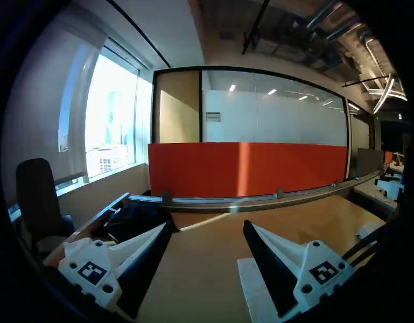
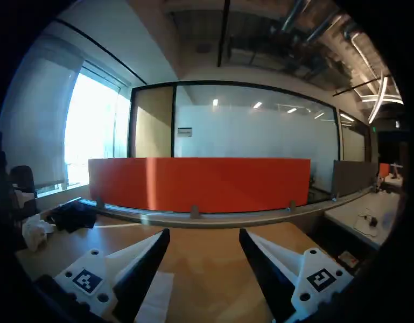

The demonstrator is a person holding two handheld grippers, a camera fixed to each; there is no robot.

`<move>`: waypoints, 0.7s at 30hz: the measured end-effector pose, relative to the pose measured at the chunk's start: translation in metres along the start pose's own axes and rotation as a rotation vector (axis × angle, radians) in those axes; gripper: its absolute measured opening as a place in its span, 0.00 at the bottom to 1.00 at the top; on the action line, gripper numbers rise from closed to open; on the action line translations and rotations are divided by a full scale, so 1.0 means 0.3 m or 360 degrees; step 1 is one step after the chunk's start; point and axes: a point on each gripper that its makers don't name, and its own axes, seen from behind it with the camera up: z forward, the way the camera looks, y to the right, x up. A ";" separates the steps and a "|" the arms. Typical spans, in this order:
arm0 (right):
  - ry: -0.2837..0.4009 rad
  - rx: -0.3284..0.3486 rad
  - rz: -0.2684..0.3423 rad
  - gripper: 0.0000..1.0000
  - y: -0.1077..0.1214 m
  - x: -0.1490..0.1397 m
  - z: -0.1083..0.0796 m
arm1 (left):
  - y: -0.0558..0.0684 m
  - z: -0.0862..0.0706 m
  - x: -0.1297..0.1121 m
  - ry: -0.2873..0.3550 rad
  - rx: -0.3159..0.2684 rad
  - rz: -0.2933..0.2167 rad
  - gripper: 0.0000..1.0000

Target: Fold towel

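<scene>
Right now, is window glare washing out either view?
Left gripper view: the window is blown out white, and a sun stripe crosses the orange partition. Right gripper view: the window glares too, but the desk reads evenly lit and sharp.

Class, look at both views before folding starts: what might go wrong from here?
The left hand-held gripper and right hand-held gripper are open, aimed at the orange partition, with the towel barely in view below; a grab may miss it. The dark bag nearby on the desk might snag.
</scene>
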 end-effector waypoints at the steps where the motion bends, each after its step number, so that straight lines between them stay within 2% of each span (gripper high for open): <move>1: -0.0008 0.0014 -0.0011 0.99 -0.008 0.007 0.000 | 0.010 0.003 -0.001 -0.0007 -0.0010 0.0003 0.98; 6: -0.0066 0.0112 -0.0058 0.99 -0.056 0.027 -0.003 | 0.057 0.015 -0.005 -0.0059 -0.0102 0.0025 0.98; 9: -0.0122 0.0208 -0.0083 0.99 -0.099 0.020 -0.008 | 0.080 0.019 -0.005 -0.0099 -0.0165 0.0056 0.98; 17: -0.0303 0.0469 -0.0196 0.99 -0.199 -0.042 -0.026 | 0.187 0.017 -0.032 -0.0217 -0.0429 0.0097 0.98; 21: -0.0353 0.0540 -0.0249 0.99 -0.219 -0.061 -0.028 | 0.216 0.016 -0.050 -0.0256 -0.0505 0.0124 0.98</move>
